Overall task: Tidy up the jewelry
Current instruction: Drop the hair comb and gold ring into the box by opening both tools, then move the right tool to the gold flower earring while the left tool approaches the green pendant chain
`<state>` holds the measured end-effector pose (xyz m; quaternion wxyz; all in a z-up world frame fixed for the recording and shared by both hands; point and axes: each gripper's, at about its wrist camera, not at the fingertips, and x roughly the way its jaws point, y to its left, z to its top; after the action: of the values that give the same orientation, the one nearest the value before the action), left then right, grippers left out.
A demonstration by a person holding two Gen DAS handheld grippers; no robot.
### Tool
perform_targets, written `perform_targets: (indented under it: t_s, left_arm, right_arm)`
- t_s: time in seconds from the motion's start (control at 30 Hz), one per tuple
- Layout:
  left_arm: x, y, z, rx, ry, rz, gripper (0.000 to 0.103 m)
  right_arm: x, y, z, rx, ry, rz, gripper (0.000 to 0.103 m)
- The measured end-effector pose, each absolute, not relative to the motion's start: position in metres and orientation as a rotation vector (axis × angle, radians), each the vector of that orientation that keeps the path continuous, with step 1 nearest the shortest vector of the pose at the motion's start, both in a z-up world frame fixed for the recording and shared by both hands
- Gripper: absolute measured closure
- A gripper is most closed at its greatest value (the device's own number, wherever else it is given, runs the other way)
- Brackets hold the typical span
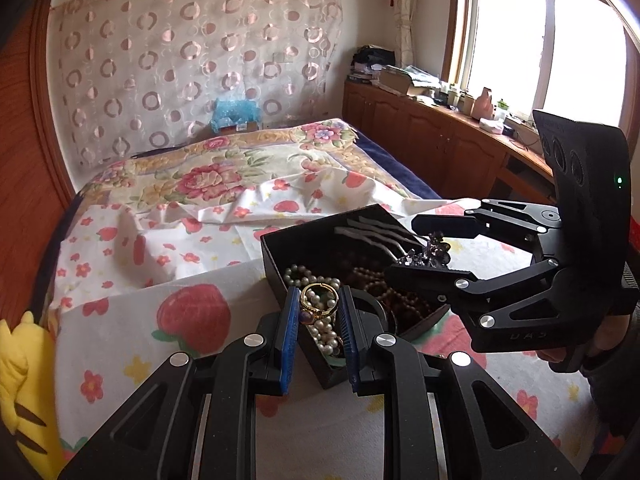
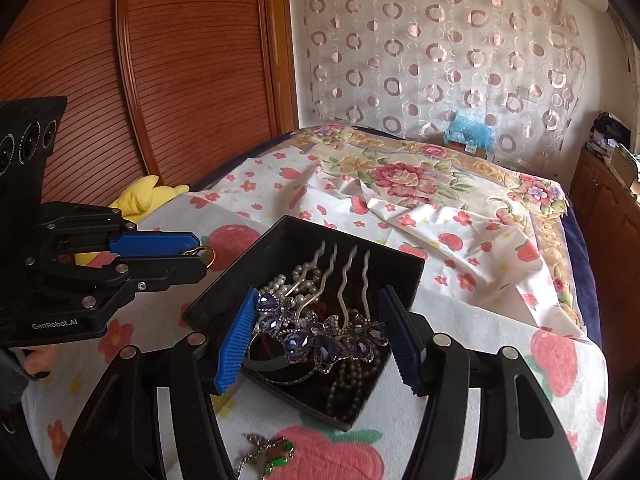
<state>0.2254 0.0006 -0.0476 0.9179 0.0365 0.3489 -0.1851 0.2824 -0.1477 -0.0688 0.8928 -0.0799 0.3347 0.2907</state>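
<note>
A black jewelry box [image 1: 280, 248] sits on the strawberry-print bedsheet, holding pearl strands [image 1: 324, 332] and bead necklaces. My left gripper [image 1: 319, 308] is shut on a gold ring [image 1: 318, 300] with a purple stone, held just above the box's near corner; it also shows in the right wrist view [image 2: 200, 254]. My right gripper [image 2: 318, 338] is shut on a purple crystal hair comb [image 2: 320, 336], its silver prongs pointing away over the box [image 2: 224, 304]. In the left wrist view the right gripper [image 1: 424, 250] holds the comb [image 1: 434, 250] above the box's right side.
A green-stoned pendant [image 2: 272, 454] lies on the sheet in front of the box. A yellow plush toy [image 1: 20, 384] sits at the bed's left edge. A wooden wardrobe [image 2: 160, 80] stands left; low cabinets [image 1: 420, 136] line the window wall.
</note>
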Motion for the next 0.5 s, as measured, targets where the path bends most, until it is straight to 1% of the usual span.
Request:
perform_targets:
  t_s: [0.5]
  left_arm:
    - [0.239,-0.013,-0.05,0.12,0.719,-0.386,0.085]
  right_arm:
    - [0.271,-0.169,-0.057,-0.178,0.659,0.559,0.038]
